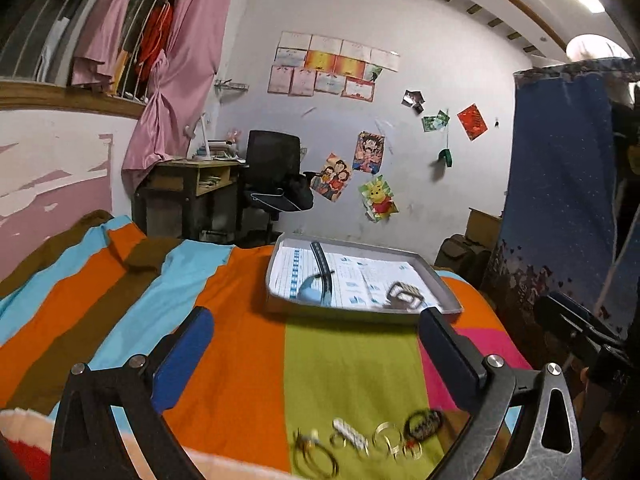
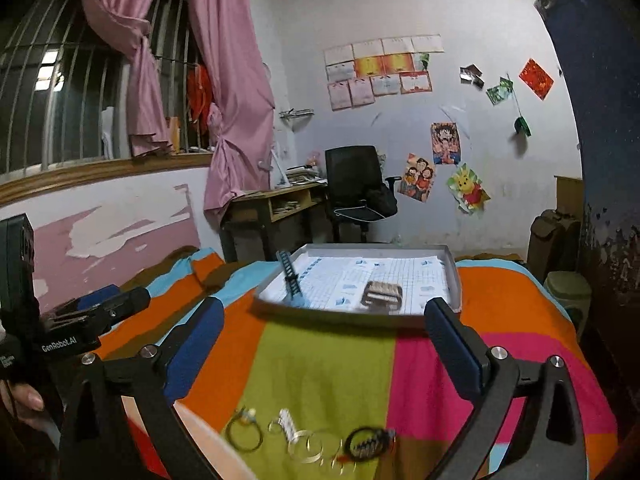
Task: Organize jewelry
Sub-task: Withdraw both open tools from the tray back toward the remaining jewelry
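While both grippers, left (image 1: 316, 332) and right (image 2: 324, 320), hang wide and empty, the dark strap (image 2: 291, 280) lies in the tray (image 2: 454, 280), running lengthwise front-to-back. Loose rings (image 2: 306, 446) rest on the striped bedspread (image 2: 328, 368) below.

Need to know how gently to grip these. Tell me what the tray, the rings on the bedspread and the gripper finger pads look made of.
Tray: looks like thin grey cardboard or sheet metal, matte; the blur leaves it open. Rings: probably metal, given the thin, shiny silver and gold bands. Finger pads: seemingly blue rubber or foam, matte, on black rigid frames. Bedspread: woven cloth, striped and softly creased.
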{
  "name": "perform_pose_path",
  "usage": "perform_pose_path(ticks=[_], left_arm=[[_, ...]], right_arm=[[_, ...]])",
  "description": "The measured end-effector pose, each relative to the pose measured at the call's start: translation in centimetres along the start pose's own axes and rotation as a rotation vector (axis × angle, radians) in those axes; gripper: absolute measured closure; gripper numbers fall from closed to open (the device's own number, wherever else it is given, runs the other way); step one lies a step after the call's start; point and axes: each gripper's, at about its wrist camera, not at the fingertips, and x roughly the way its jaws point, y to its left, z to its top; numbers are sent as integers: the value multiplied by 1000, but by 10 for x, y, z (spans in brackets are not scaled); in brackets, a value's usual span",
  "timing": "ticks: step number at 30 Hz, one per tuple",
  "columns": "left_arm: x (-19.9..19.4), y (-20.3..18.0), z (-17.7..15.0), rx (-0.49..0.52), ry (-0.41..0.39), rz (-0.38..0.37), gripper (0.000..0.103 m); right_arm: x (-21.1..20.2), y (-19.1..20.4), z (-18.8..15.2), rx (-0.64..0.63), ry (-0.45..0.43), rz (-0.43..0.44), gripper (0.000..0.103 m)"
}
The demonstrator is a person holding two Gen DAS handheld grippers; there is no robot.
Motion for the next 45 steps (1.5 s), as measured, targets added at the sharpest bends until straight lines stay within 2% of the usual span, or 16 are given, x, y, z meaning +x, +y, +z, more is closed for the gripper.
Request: perform_pose_path(ticks=[7,11,17,21,34,41,45], left_arm=[[-54,4,-41,-4,-6,25,0],[-74,4,-65,0,26,40,0],[-78,6,-88,12,127,41,0],[-74,9,-95,-4,149,44,0],[-24,14,-95,-49,151,106,0],[23,23,-93,-78,168,119,0],[55,33,-100,-96,215,122,0]], right_arm=[[-53,14,-31,-64,-3,16,4],[-71,14,-52,-77,16,19,4],[-81,13,-79,-80,66,2,4],[-78,9,-87,-65,74,-12,4],[-28,1,-91,-49,82,-53,4],[31,-11,-93,-50,167,-39,4],[67,-12,-102,-71,241,-3,5]])
